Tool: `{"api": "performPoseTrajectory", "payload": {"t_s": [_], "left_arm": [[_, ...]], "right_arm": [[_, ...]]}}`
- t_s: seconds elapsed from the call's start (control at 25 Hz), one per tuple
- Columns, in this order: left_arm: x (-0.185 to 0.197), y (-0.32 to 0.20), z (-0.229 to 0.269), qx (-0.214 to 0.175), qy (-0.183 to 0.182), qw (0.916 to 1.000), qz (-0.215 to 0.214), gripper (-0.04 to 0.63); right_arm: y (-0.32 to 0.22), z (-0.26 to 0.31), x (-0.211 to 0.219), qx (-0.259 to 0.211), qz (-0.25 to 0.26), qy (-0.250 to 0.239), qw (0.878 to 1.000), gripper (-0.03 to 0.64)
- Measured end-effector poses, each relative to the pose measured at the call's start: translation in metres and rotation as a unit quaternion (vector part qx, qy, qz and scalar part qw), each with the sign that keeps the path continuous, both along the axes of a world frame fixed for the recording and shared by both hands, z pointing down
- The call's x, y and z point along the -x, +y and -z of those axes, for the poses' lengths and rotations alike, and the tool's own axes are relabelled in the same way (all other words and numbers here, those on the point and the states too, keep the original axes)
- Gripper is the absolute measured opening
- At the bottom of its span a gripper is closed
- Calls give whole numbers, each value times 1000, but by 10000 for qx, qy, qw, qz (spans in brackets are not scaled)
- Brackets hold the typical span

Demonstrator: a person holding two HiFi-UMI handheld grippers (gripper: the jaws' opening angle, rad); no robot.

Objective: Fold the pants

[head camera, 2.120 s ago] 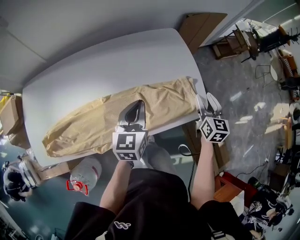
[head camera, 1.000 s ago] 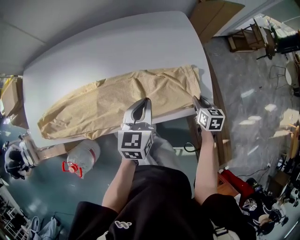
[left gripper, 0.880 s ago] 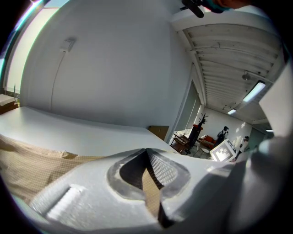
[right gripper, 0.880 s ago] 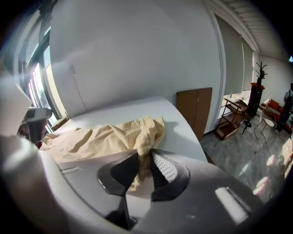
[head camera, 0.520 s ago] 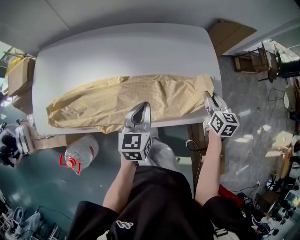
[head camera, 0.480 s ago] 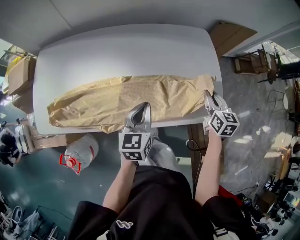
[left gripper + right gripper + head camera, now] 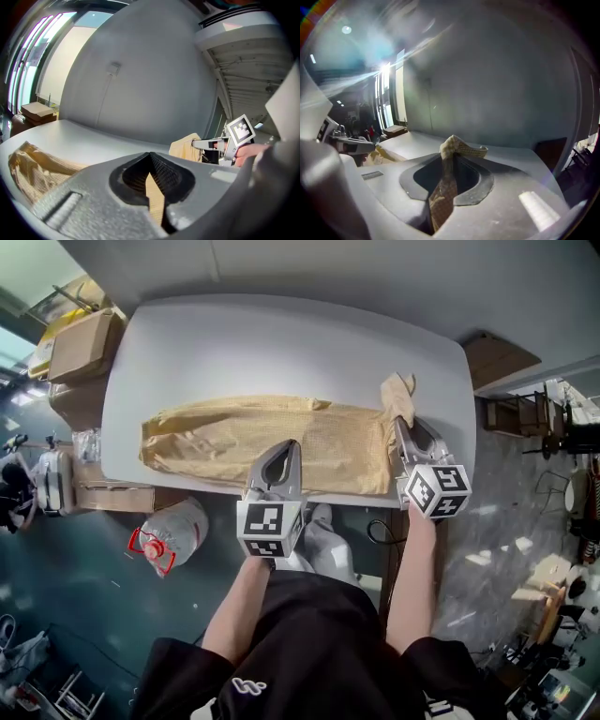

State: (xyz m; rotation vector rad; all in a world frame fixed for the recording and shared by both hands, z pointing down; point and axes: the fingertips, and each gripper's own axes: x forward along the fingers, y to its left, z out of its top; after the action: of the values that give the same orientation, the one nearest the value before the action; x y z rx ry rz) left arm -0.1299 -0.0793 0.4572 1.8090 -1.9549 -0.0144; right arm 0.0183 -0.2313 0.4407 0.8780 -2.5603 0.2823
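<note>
Tan pants point(image 7: 234, 437) lie lengthwise along the near half of the white table point(image 7: 281, 343). My left gripper point(image 7: 284, 448) is shut on their near edge at mid-length; in the left gripper view tan cloth point(image 7: 154, 192) runs between the closed jaws point(image 7: 151, 161). My right gripper point(image 7: 398, 423) holds the waist end, which stands up off the table as a raised flap point(image 7: 398, 395). Its jaws have just been closing with the fabric between them. In the right gripper view the cloth point(image 7: 457, 146) sticks up out of the pinched jaws point(image 7: 449, 161).
Cardboard boxes point(image 7: 80, 338) stand past the table's left end. A large water bottle with a red handle point(image 7: 173, 531) lies on the floor below the near edge. A brown board point(image 7: 502, 357) leans off the right end. The person's legs are close to the table's near edge.
Both grippers have moved along the table with the pants in them. The right one has risen and lifted the waist end off the surface. The pants now lie further onto the table.
</note>
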Motion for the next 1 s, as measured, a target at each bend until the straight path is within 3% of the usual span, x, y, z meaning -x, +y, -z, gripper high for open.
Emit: {"api": "performPoseTrajectory", "payload": {"t_s": [0.28,0.48,0.68,0.88,0.96,1.0], "left_arm": [[60,38,-5,121,-110,9993,325,2],[94,65,-18,322,-152,9981,499,2],[112,77,-32,456,-127,9973,559,2],[108,75,-41,438,17,9981,440,2],[105,75,-42,448,18,9982,395,2],[105,76,-43,466,11,9981,391,2]], "right_arm": [[74,-49,112,140,1171,514,9917,64],[133,-111,161,175,1985,1335,9708,66],[176,-163,164,365,2433,1915,9502,66],[191,-176,153,458,2640,2015,9421,73],[196,-179,149,630,2710,1875,9420,134],[202,-182,149,786,2777,1774,9409,208]]}}
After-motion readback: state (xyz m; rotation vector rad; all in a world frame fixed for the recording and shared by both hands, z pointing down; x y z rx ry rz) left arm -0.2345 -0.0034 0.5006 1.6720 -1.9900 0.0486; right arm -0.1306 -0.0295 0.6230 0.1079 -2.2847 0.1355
